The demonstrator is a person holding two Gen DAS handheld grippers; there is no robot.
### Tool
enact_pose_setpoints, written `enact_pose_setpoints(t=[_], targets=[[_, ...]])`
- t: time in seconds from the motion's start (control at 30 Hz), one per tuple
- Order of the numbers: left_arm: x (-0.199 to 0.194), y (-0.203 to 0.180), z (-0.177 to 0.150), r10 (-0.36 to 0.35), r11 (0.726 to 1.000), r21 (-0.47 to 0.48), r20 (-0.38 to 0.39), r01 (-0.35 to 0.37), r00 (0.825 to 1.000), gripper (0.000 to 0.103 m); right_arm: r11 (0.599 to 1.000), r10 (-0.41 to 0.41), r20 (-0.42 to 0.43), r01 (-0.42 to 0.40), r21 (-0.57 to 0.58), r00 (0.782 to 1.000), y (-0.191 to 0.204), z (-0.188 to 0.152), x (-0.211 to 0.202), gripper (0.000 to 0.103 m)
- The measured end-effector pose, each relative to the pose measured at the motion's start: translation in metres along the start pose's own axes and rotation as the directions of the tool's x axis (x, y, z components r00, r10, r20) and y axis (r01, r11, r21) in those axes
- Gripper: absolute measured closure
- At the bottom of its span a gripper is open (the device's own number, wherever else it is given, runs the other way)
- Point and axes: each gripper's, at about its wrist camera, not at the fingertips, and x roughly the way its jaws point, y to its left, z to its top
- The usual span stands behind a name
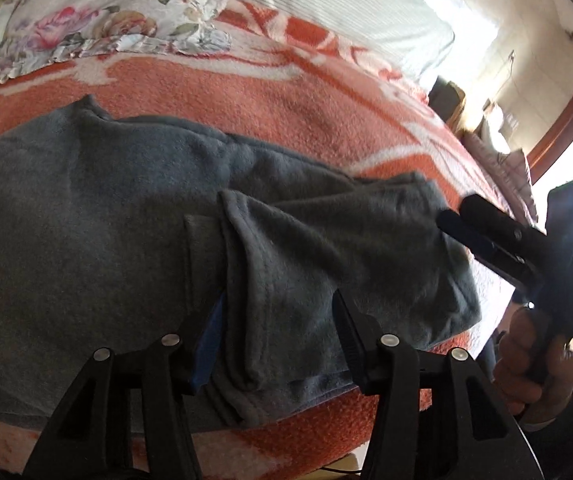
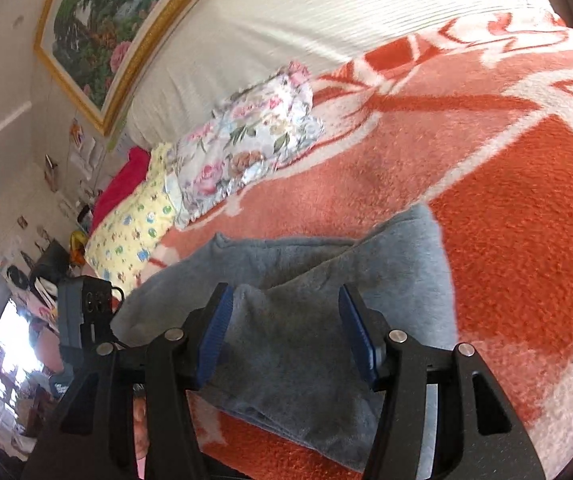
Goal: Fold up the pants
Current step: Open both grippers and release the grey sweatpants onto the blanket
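Note:
Grey-blue fleece pants (image 1: pixel 106 216) lie folded over on an orange and white blanket (image 1: pixel 286 96) on a bed. My left gripper (image 1: pixel 278 308) is open, its jaws straddling the hemmed leg cuffs (image 1: pixel 254 280) near the front edge. My right gripper (image 2: pixel 284 312) is open, its blue pads (image 2: pixel 214 332) either side of a raised fold of the pants (image 2: pixel 286 340). In the left wrist view the right gripper (image 1: pixel 452 216) shows at the right, its fingers at the pants' right end, held by a hand (image 1: pixel 526 360).
A floral pillow (image 1: pixel 114 12) and a yellow patterned cloth (image 2: pixel 134 228) lie at the head of the bed. A white striped headboard cushion (image 2: pixel 326 20) stands behind. A framed painting (image 2: pixel 106 20) hangs on the wall. Cluttered furniture (image 2: pixel 46 264) stands beside the bed.

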Motion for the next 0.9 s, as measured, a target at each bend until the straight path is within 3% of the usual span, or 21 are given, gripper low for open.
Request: enact_pose_setpoints(t=[0.03, 0.07, 0.1, 0.3, 0.43, 0.53, 0.7, 0.77, 0.9], targets=[[0.002, 0.0, -0.001, -0.005, 1.0, -0.002, -0.004, 0.005, 1.0, 0.066, 1.0, 0.0, -0.009, 0.0, -0.005, 1.0, 0.001, 0.0, 0.004, 0.046], [0.006, -0.001, -0.004, -0.014, 1.0, 0.0, -0.019, 0.014, 1.0, 0.084, 1.0, 0.003, -0.02, -0.003, -0.007, 1.0, 0.003, 0.0, 0.009, 0.046], [0.007, 0.0, -0.007, -0.021, 1.0, 0.0, -0.029, 0.021, 0.999, 0.09, 1.0, 0.005, -0.031, -0.005, -0.007, 1.0, 0.004, 0.0, 0.014, 0.046], [-0.006, 0.018, -0.023, -0.073, 0.994, -0.078, -0.008, 0.072, 0.997, 0.092, 0.999, 0.016, -0.068, -0.019, -0.046, 0.998, 0.012, -0.008, 0.021, 0.046], [-0.001, 0.036, -0.032, -0.12, 0.979, -0.166, -0.009, 0.117, 0.993, 0.088, 0.998, -0.009, -0.106, 0.003, -0.059, 0.994, 0.006, -0.015, 0.037, 0.046], [-0.006, 0.044, -0.034, -0.155, 0.964, -0.219, 0.006, 0.152, 0.988, 0.086, 0.993, -0.078, -0.158, 0.062, -0.102, 0.984, 0.002, -0.025, 0.055, 0.047], [-0.021, 0.05, -0.037, -0.171, 0.952, -0.251, 0.043, 0.176, 0.984, 0.068, 0.997, -0.024, -0.152, 0.013, -0.078, 0.988, 0.01, -0.019, 0.05, 0.047], [-0.029, 0.053, -0.038, -0.167, 0.946, -0.27, 0.07, 0.18, 0.984, 0.055, 0.996, -0.018, -0.148, 0.005, -0.087, 0.989, 0.016, -0.017, 0.049, 0.047], [-0.045, 0.063, -0.043, -0.14, 0.94, -0.296, 0.111, 0.167, 0.984, 0.05, 0.995, -0.008, -0.158, -0.009, -0.103, 0.987, 0.03, -0.015, 0.053, 0.047]])
